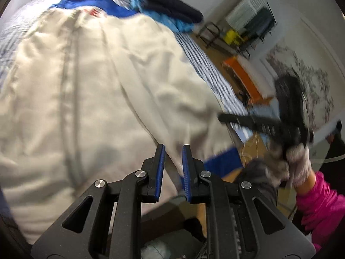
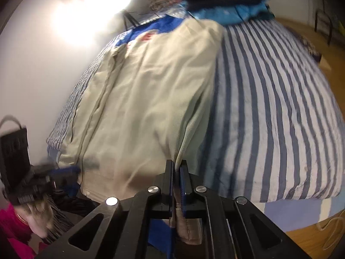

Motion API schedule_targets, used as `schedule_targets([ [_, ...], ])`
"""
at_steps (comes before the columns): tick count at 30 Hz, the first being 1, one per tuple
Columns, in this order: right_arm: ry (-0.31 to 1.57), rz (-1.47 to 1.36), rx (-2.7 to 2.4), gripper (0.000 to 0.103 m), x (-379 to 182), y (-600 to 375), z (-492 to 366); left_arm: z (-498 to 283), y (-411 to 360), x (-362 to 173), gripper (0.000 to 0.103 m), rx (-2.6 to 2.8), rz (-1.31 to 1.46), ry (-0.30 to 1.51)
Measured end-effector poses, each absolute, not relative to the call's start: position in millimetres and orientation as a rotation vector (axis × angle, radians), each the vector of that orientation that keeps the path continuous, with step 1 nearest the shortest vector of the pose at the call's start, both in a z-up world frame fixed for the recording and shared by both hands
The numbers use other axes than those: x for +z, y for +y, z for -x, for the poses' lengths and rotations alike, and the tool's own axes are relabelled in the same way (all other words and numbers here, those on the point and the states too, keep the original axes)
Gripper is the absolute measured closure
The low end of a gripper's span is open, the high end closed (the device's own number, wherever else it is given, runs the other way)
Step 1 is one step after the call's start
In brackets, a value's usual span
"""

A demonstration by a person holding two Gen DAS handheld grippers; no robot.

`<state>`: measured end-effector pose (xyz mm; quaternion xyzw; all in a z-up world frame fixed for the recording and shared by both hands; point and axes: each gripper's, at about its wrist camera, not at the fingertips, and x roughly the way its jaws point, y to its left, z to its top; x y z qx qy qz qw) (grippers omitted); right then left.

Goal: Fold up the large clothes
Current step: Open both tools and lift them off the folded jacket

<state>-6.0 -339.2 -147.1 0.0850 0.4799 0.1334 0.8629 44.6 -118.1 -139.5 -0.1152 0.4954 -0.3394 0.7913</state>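
Note:
A large cream jacket [image 1: 90, 90] with blue trim lies spread on a blue-and-white striped bed [image 2: 269, 112]; it also fills the middle of the right wrist view [image 2: 151, 99]. My left gripper [image 1: 173, 151] is at the jacket's near hem, its blue pads [image 1: 160, 168] apart with a fold of cream cloth between them. My right gripper [image 2: 177, 166] is shut on the jacket's near edge, cloth pinched between its pads. The right gripper also shows in the left wrist view [image 1: 224, 117], held by a gloved hand at the jacket's right edge. Both views are blurred.
A pile of dark and light-blue clothes [image 2: 226, 0] lies at the bed's far end. Wooden floor [image 2: 312, 226], an orange box [image 1: 243, 75] and a dark rack with a yellow object [image 1: 248, 30] stand right of the bed. A white wall [image 2: 32, 75] runs along its left.

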Motion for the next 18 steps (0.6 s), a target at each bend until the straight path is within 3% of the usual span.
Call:
schedule_targets([
  [8, 0.922, -0.021, 0.391, 0.100, -114.5, -257.2, 4.8, -76.8, -51.8, -101.5, 0.089, -0.578, 0.380, 0.928],
  [18, 0.974, 0.267, 0.523, 0.100, -157.8, -128.2, -17.0, -104.4, 16.5, -74.8, 0.089, -0.450, 0.462, 0.824],
])
